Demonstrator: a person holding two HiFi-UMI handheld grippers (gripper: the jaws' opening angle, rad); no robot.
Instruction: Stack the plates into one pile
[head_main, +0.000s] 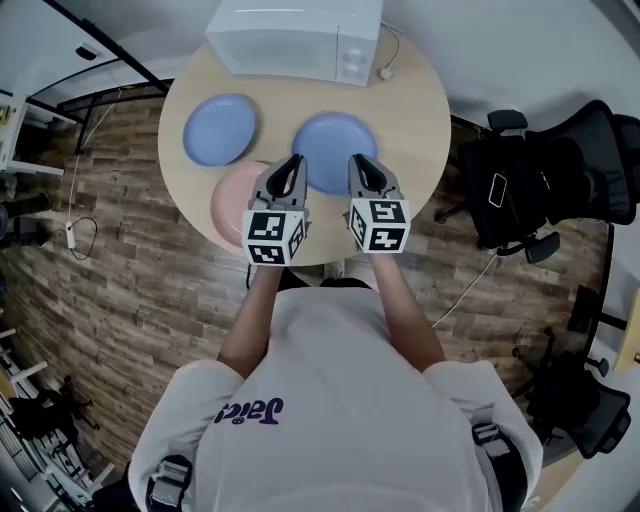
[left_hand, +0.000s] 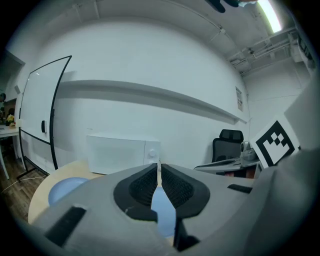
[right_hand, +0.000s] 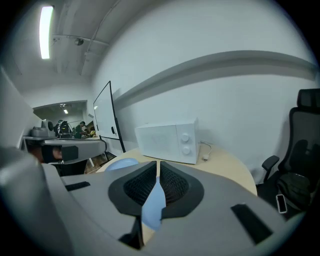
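Pale wood makes up the round tabletop (head_main: 410, 130), and the three plates lie flat on it, each on its own and none stacked. One blue plate (head_main: 220, 128) sits toward the left side. A second blue plate (head_main: 335, 150) sits near the middle, in front of the white microwave (head_main: 295, 38) at the far edge. The pink plate (head_main: 232, 195) lies nearest to me, just beside the left blue one; I cannot tell whether their rims touch.

My left hand-held gripper (head_main: 293, 160) is above the tabletop, and in the head view it covers the right part of the pink plate and reaches to the near left rim of the middle blue plate. Its jaws are pressed together with nothing between them. Through the narrow slit below the pads, its own view shows only a strip of blue plate beyond.

My right hand-held gripper (head_main: 358, 160) is just beside the left one, over the near right rim of the middle blue plate. Its jaws are together too, and empty.

A thin cable (head_main: 385, 72) lies at the microwave's right side. A black office chair (head_main: 560, 175) stands on the wood-plank floor (head_main: 120, 260) to the right of the tabletop, and a whiteboard (right_hand: 107, 117) stands off to the left.
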